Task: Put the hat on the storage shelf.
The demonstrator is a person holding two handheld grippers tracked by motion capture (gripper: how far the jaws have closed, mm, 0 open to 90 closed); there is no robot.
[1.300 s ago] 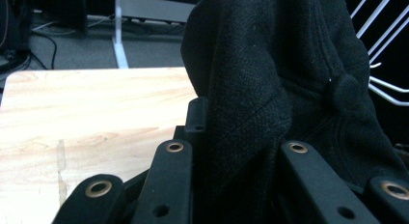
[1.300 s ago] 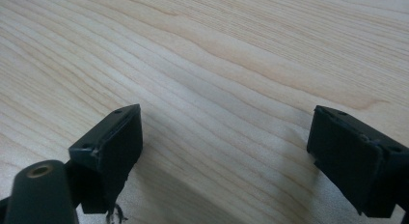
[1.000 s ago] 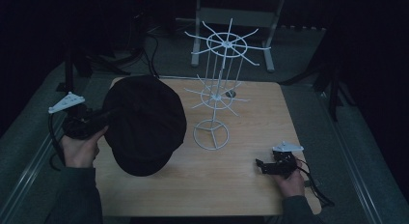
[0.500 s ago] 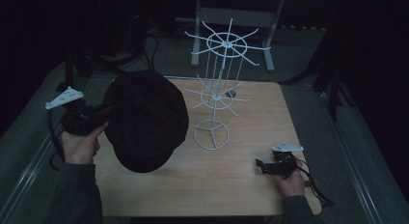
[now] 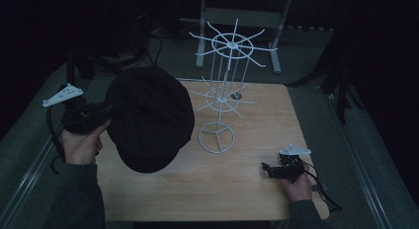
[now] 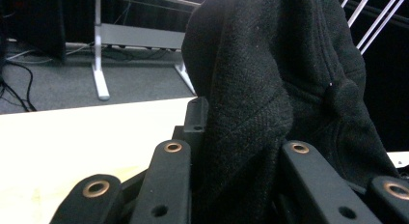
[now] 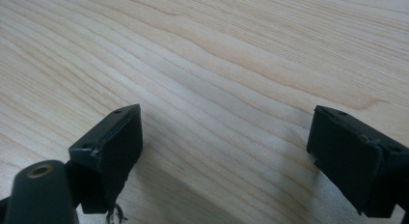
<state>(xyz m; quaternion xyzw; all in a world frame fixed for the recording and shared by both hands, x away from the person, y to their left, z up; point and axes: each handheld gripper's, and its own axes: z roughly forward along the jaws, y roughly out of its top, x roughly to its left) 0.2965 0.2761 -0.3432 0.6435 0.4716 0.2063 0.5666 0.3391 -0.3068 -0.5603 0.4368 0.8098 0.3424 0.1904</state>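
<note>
High view: left gripper (image 5: pixel 106 110) at left of the frame, gripped by the left hand (image 5: pixel 81 142), clamped on the edge of a black, round, woollen flat cap (image 5: pixel 150 118). Cap lifted and tilted above the left part of the light wooden square table (image 5: pixel 237 189), reaching just beside the white wire two-tier rotating rack (image 5: pixel 222 95) at frame centre. Rack upright on its ring base near the table's middle, spokes fanning out at top. Right gripper (image 5: pixel 271 170) low at lower right of the frame, resting on the tabletop under the right hand (image 5: pixel 299 187), well apart from cap and rack.

Left gripper view: black jaws rising from the bottom edge, pressed tight on a fold of the coarse black cap (image 6: pixel 270 79), cloth filling centre and right. Pale tabletop (image 6: pixel 77 137) at left; white rack spokes (image 6: pixel 366 21) at upper right.

Right gripper view: two black jaws spread wide, one at lower left, one at right edge, nothing but bare wood grain (image 7: pixel 217 64) between.
</note>
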